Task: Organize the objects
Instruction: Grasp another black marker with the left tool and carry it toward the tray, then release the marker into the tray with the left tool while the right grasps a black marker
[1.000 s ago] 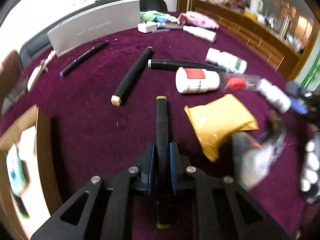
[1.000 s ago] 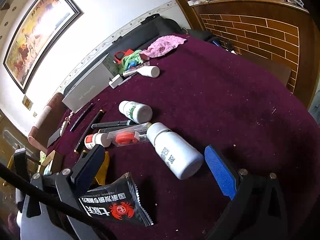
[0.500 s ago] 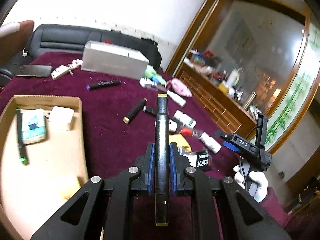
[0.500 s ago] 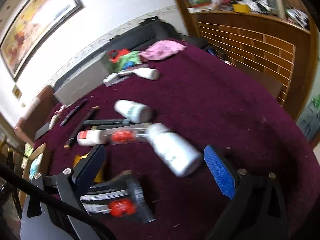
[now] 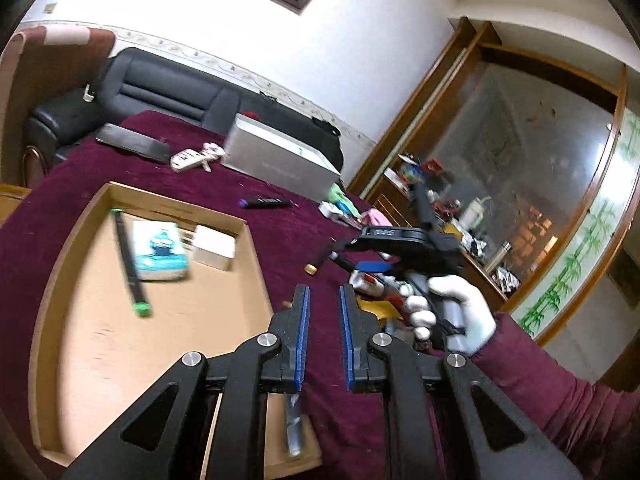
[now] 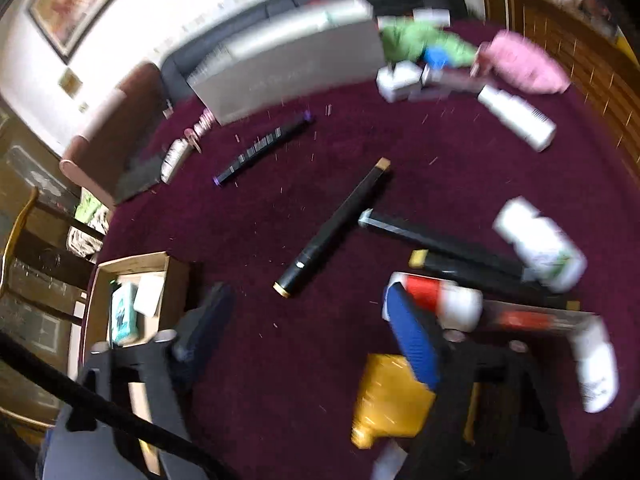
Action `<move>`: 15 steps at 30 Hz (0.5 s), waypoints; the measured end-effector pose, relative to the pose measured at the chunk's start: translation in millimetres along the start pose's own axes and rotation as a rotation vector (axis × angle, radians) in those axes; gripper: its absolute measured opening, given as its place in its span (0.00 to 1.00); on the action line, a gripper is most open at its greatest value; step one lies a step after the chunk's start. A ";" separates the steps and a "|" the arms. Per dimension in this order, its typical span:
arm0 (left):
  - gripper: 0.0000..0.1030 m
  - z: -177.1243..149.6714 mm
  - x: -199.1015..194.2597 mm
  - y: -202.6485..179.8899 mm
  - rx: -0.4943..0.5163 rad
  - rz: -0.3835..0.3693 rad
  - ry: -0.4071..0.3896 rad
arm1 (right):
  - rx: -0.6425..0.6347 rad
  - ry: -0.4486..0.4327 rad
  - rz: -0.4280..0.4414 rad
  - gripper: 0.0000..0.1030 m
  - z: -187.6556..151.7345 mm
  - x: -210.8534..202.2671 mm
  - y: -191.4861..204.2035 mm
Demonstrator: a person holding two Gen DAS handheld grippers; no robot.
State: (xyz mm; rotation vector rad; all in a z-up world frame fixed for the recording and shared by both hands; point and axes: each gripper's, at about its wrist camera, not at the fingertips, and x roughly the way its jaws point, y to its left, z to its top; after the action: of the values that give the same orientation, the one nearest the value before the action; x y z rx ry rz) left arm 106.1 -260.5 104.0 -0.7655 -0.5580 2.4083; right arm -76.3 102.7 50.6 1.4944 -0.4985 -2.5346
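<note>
My left gripper (image 5: pixel 324 304) hangs over the near right corner of the cardboard box (image 5: pixel 52 320). Its blue pads stand a narrow gap apart with only maroon cloth showing between them. A blurred slim thing (image 5: pixel 294 428) shows below the jaws at the box's near edge. My right gripper (image 6: pixel 308 332), held by a white-gloved hand (image 5: pixel 452 304), points down at the table. Its jaws are closing with nothing between them. A black marker with gold ends (image 6: pixel 336 224) lies just beyond its fingertips. Two more dark markers (image 6: pixel 460 264) lie to the right.
The box holds a green-tipped pen (image 5: pixel 128 260), a tissue pack (image 5: pixel 160 252) and a small white box (image 5: pixel 214 246). A red-labelled bottle (image 6: pixel 440 300), a yellow packet (image 6: pixel 392 400) and white bottles (image 6: pixel 540 244) crowd the right. A purple-tipped pen (image 6: pixel 264 148) and a silver case (image 6: pixel 288 68) lie further back.
The left gripper swung left and up over the box, and the black marker it held is gone from its jaws. The right gripper moved left over the markers, and its jaws narrowed.
</note>
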 end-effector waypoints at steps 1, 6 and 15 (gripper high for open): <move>0.11 0.2 -3.4 4.7 -0.003 0.005 -0.006 | 0.031 0.038 -0.004 0.62 6.0 15.0 0.4; 0.11 -1.9 -3.6 29.9 -0.037 -0.001 0.020 | 0.064 0.066 -0.155 0.58 19.0 48.4 2.8; 0.12 -10.5 0.6 31.8 -0.039 -0.037 0.058 | 0.028 0.043 -0.325 0.24 40.6 79.0 20.0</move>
State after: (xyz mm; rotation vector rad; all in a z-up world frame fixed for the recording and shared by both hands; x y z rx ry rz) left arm 100.4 -282.1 79.1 -0.8322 -0.5928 2.3395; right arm -151.0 68.7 11.2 1.7638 -0.3068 -2.7332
